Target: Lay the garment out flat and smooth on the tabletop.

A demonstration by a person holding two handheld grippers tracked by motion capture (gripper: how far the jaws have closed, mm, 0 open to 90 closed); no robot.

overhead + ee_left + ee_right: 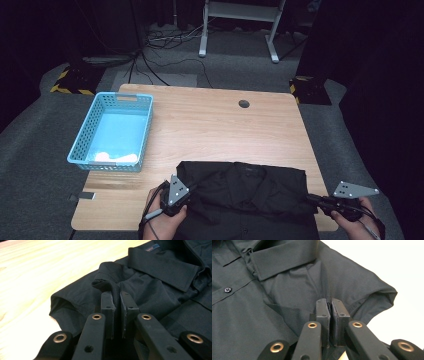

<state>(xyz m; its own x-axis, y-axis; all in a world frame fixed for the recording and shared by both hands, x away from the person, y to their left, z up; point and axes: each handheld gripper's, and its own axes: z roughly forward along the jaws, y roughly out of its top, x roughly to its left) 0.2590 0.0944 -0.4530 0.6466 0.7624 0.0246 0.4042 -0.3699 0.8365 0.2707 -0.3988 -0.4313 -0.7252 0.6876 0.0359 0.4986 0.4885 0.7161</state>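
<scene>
Jaws of the left gripper (pixel 117 298) are pinched on a raised fold of the black shirt (pixel 245 192) at its left shoulder; jaws of the right gripper (pixel 329 305) are clamped on fabric at the right shoulder seam. Shirt position: spread flat, collar away from the person, along the near edge of the desk (pixel 210 125). A blue basket (pixel 85 137) stands near the far-left corner.

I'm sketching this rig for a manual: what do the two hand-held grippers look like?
Each hand-held gripper, left and right, is black, with two flat rectangular jaws on angled links set with brass-coloured rivets. A grey three-cornered plate dotted with small holes tops each one. A dark cable trails from the left one. Any sleeves are too dark to tell.
</scene>
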